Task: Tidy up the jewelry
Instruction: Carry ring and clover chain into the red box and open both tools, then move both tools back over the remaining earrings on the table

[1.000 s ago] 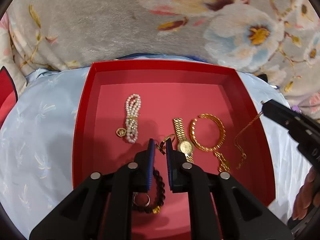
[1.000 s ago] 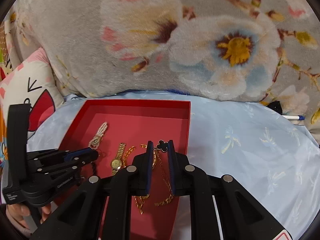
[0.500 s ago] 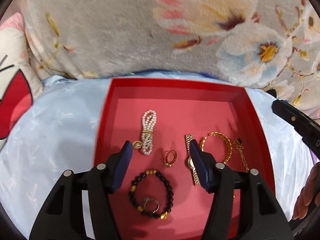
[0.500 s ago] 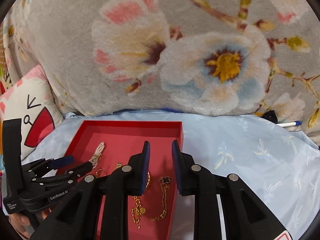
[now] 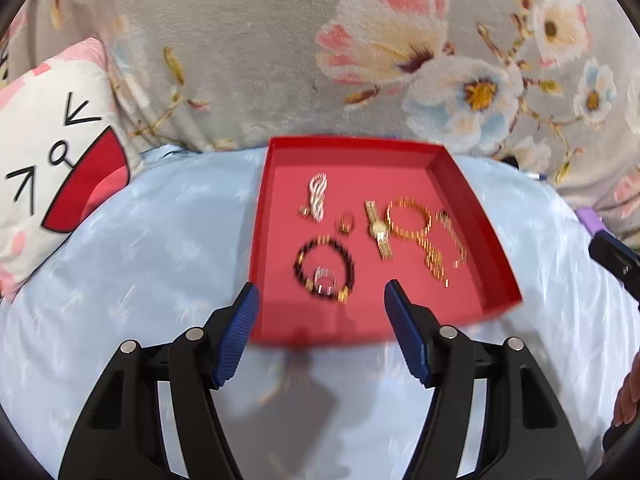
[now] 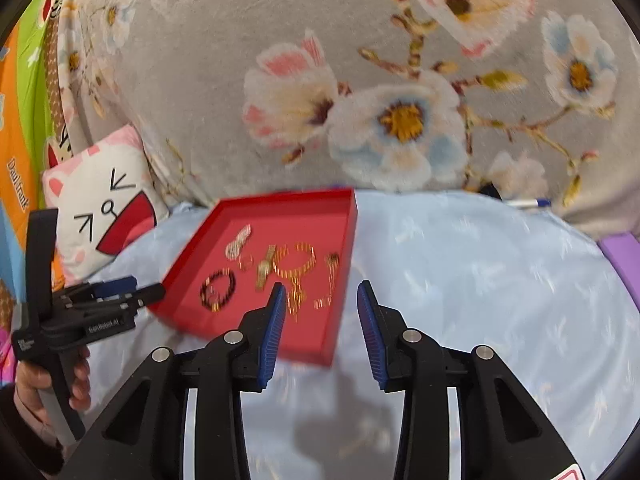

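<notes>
A red tray (image 5: 261, 216) lies on a light blue cloth. In it are a pearl bracelet (image 5: 318, 196), a small gold ring (image 5: 346, 224), a gold watch (image 5: 378, 232), a gold bangle (image 5: 408, 220), a gold chain necklace (image 5: 446, 248) and a black bead bracelet (image 5: 324, 268) around a silver ring. My left gripper (image 5: 322, 296) hovers at the tray's near edge, its jaws opening with nothing between them. My right gripper (image 6: 322, 292) hangs over the tray's (image 6: 349, 240) near right corner, its jaws also opening and empty. The left gripper (image 6: 132, 290) shows beside the tray's left corner.
A grey floral blanket (image 5: 260, 60) rises behind the tray. A cat-face pillow (image 5: 60, 152) lies at the left. A pen (image 6: 528, 202) and a purple object (image 6: 624, 256) sit at the right edge of the blue cloth (image 6: 480, 280). A hand (image 6: 76, 384) holds the left gripper's handle.
Both grippers have drawn back from the tray and their jaws have spread apart. The gold ring and the gold chain necklace now lie loose in the tray.
</notes>
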Motion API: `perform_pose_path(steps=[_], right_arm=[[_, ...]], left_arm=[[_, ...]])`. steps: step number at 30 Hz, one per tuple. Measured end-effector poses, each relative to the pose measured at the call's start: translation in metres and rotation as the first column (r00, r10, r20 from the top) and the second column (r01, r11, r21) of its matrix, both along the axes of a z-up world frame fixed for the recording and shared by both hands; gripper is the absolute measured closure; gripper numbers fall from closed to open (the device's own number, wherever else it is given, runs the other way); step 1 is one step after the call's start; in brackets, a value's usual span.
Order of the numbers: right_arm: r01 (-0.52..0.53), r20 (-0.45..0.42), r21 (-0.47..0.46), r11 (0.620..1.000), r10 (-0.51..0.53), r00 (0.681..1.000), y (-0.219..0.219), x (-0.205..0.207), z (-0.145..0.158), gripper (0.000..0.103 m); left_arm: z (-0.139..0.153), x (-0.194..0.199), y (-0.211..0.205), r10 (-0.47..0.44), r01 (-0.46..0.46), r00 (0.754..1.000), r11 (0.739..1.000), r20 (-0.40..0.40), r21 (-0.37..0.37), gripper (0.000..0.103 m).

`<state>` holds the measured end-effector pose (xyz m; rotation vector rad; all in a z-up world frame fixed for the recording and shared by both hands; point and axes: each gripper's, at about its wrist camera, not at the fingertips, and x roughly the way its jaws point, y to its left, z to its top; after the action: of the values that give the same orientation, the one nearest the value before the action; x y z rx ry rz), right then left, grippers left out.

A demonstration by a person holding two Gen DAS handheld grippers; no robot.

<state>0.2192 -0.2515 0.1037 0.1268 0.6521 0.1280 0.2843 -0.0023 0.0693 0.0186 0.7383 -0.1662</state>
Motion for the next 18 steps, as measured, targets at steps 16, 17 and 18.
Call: perform_pose_path(steps=[16,17,18], right_arm=[[-0.086,-0.210,-0.026,0.996,0.079,0.974,0.025,-0.155,-0.081,0.066],[-0.092,-0.217,-0.023,0.995,0.085,0.972,0.028,-0.162,-0.084,0.066],[-0.099,-0.224,-0.021,0.995,0.092,0.970,0.031,-0.169,-0.087,0.066]], left_arm=[[-0.046,-0.133,0.001,-0.006,0.008,0.999,0.999,-0.046,0.044,0.032],[-0.050,-0.140,0.003,-0.004,0.006,0.998,0.999,-0.056,0.037,0.032],[-0.053,-0.144,0.004,-0.002,0.004,0.998,1.000,-0.064,0.031,0.032]])
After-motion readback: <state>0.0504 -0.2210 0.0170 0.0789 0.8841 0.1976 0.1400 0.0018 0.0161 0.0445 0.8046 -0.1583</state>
